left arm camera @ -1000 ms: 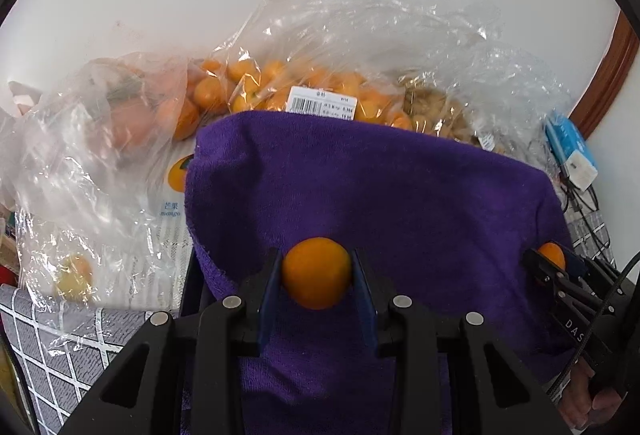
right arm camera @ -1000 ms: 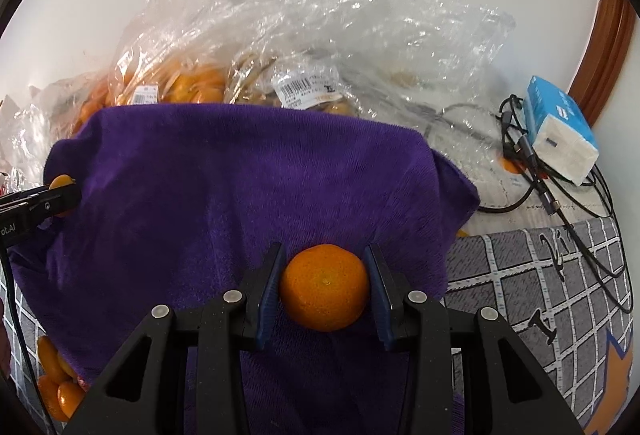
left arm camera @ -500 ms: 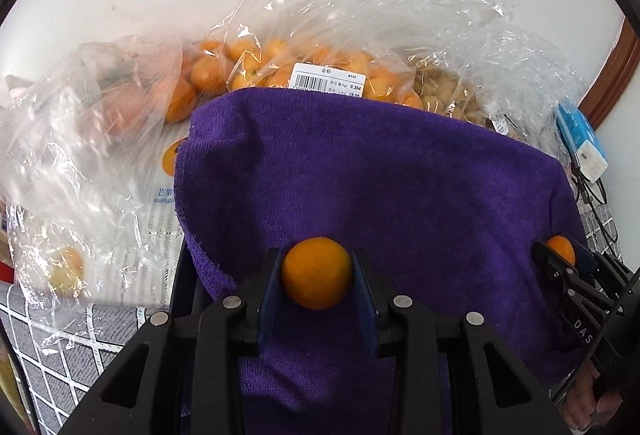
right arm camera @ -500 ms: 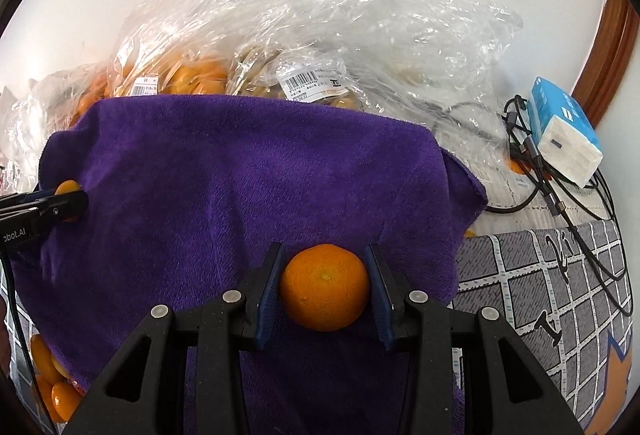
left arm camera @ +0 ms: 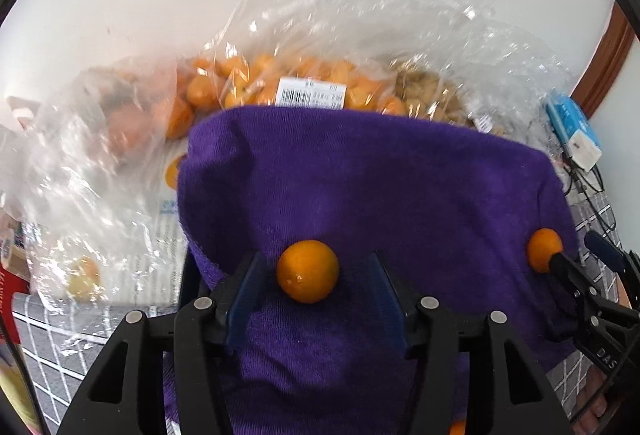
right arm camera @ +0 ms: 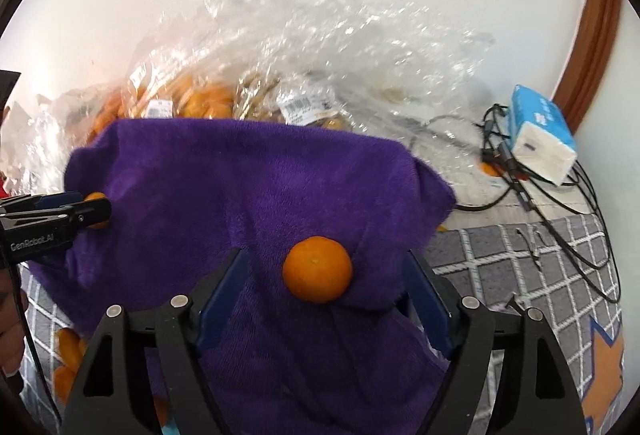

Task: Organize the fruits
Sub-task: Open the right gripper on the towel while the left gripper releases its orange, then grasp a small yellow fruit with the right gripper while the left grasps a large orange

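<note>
A purple towel (left arm camera: 380, 195) is draped over a raised object and fills both wrist views (right arm camera: 260, 195). My left gripper (left arm camera: 312, 283) is open, and a small orange (left arm camera: 307, 271) sits free between its blue pads over the towel. My right gripper (right arm camera: 324, 279) is open too, with a mandarin (right arm camera: 317, 269) loose between its wide-spread pads. The right gripper's mandarin also shows at the right of the left wrist view (left arm camera: 543, 249). The left gripper's orange shows at the left of the right wrist view (right arm camera: 95, 203).
Clear plastic bags of oranges (left arm camera: 248, 83) and other produce lie behind the towel against a white wall. A blue and white box (right arm camera: 544, 139) and black cables (right arm camera: 560, 195) lie at the right on a grey grid cloth (right arm camera: 520, 255). Loose oranges (right arm camera: 68, 355) lie low left.
Both grippers have opened. Each fruit, held tight between the pads before, now sits free in the gap. The bags look blurred, so the cameras are moving.
</note>
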`<move>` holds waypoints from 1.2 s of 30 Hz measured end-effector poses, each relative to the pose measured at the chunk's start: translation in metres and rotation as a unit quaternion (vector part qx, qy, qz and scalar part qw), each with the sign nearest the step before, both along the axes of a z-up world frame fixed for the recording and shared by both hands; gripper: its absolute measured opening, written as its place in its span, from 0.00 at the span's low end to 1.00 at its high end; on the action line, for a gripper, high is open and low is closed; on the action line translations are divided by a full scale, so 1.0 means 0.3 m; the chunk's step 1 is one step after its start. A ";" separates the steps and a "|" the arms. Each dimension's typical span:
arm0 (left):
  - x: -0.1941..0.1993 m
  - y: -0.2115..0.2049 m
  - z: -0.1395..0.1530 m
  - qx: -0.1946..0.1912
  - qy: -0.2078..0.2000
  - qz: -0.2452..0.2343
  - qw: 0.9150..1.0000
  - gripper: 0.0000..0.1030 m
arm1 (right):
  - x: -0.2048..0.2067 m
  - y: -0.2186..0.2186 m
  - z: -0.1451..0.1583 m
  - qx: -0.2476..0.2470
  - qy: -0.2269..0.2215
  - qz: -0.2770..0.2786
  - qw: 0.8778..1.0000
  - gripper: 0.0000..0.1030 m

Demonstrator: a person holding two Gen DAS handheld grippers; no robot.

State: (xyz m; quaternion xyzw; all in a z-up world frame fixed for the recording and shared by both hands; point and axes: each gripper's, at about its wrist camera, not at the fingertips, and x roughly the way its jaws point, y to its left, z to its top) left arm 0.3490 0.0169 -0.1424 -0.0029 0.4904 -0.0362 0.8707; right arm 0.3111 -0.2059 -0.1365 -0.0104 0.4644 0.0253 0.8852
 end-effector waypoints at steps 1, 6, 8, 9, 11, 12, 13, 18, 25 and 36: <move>-0.008 -0.001 0.016 0.001 -0.006 0.001 1.000 0.52 | -0.016 -0.009 0.021 -0.001 -0.004 -0.003 1.000 0.77; -0.070 -0.016 0.122 0.000 -0.060 -0.014 0.998 0.52 | -0.122 -0.023 0.125 -0.025 -0.036 -0.004 0.999 0.77; -0.100 -0.028 0.164 -0.002 -0.071 -0.019 0.997 0.52 | -0.168 -0.027 0.155 -0.029 -0.046 -0.001 0.999 0.77; -0.114 -0.029 0.176 -0.004 -0.074 -0.021 0.997 0.52 | -0.189 -0.031 0.168 -0.031 -0.051 -0.002 0.998 0.77; -0.149 -0.030 0.192 -0.005 -0.077 -0.020 0.997 0.52 | -0.233 -0.040 0.191 -0.035 -0.060 -0.011 0.998 0.77; -0.163 -0.026 0.201 -0.002 -0.078 -0.020 0.997 0.52 | -0.253 -0.048 0.198 -0.033 -0.063 -0.015 0.997 0.77; -0.189 -0.023 0.209 0.001 -0.081 -0.020 0.997 0.52 | -0.273 -0.056 0.203 -0.027 -0.062 -0.020 0.997 0.77; -0.317 0.035 0.212 -0.013 -0.077 -0.016 0.997 0.52 | -0.340 -0.073 0.187 0.008 -0.043 -0.015 0.999 0.77; -0.479 0.162 0.136 -0.013 -0.061 0.013 0.998 0.51 | -0.443 -0.035 0.134 0.008 -0.031 0.019 0.999 0.61; -0.676 0.300 -0.028 -0.045 -0.030 0.074 0.996 0.51 | -0.544 0.106 0.018 0.072 -0.003 0.103 0.992 0.56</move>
